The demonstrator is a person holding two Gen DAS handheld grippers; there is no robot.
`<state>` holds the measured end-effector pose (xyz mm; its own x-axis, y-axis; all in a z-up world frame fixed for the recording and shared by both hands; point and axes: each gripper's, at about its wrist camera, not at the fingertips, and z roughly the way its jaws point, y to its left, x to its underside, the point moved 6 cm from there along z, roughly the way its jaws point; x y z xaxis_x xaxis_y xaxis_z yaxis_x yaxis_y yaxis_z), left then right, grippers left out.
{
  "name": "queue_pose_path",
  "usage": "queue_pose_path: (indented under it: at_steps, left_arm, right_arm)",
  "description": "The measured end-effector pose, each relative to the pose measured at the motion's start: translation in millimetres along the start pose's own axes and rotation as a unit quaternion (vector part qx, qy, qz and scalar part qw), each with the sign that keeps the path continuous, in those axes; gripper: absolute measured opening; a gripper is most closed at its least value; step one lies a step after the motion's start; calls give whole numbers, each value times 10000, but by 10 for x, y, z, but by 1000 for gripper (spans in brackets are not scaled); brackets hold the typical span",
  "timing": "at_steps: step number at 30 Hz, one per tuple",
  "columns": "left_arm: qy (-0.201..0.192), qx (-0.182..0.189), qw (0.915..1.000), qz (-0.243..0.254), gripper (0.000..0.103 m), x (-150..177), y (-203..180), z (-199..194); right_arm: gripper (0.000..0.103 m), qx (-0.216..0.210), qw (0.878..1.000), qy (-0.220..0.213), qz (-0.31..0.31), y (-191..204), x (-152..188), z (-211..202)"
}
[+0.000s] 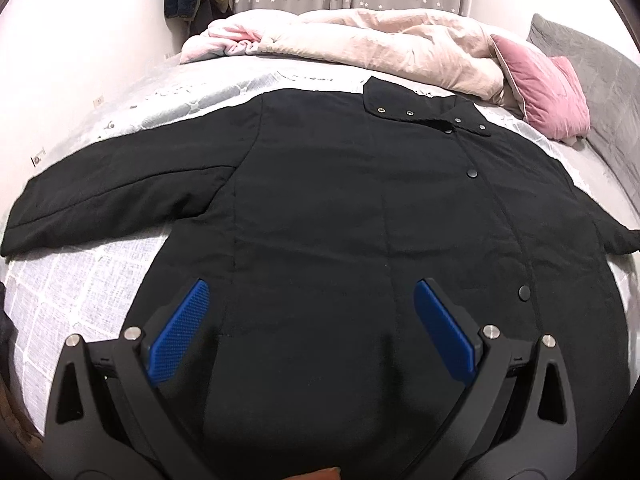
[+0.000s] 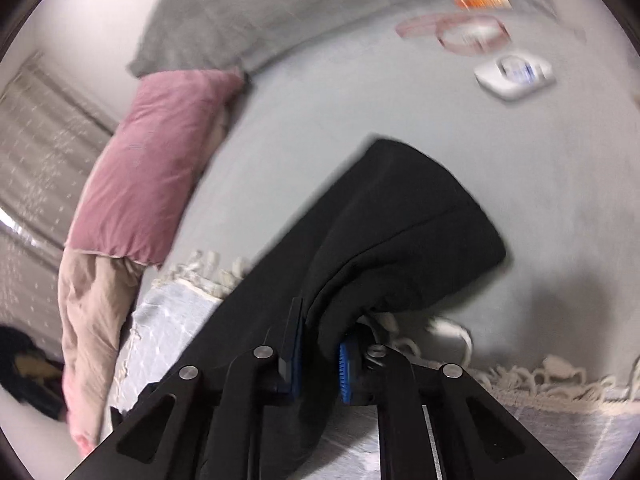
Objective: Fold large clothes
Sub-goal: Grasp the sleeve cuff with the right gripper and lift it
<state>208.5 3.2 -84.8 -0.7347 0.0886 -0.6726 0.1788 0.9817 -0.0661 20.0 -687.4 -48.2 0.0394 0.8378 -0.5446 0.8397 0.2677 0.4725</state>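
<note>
Across the middle of the left wrist view the black coat (image 1: 340, 200) lies flat on the bed (image 1: 80, 288), unfolded; left gripper (image 1: 312, 336) jaws spread. Right gripper (image 2: 320, 360) pinches a sleeve (image 2: 400, 220); folding has barely begun.

Your left gripper (image 1: 312, 320): black frame, blue textured pads (image 1: 180, 332), round silver screws | your right gripper (image 2: 318, 356): same black frame with triangular cut-outs, blue pads (image 2: 346, 368), silver screws on each arm
</note>
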Motion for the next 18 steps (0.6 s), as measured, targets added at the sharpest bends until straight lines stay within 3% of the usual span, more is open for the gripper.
queue_pose_path:
  at_steps: [5,9,13,18]
  left_arm:
    - [-3,55,9999,-155,102,-16,30,-32]
    - [-24,77,9997,-218,102,-39,60,-69]
    - [-57,109,9994,-320,102,-68,112,-101]
    - [-15,186,9989,-437,102,-68,164,-110]
  right_arm:
    - [10,-212,9904,-634,-1213,765,-7,-495]
    - [10,-655,9696,-1007,-2131,1515,214,-991]
    - [10,-1103,9353,-1228,-3131,2314,728,-1432]
    - [10,-1759,8873,-1011,-4143,3101,1740,-1775]
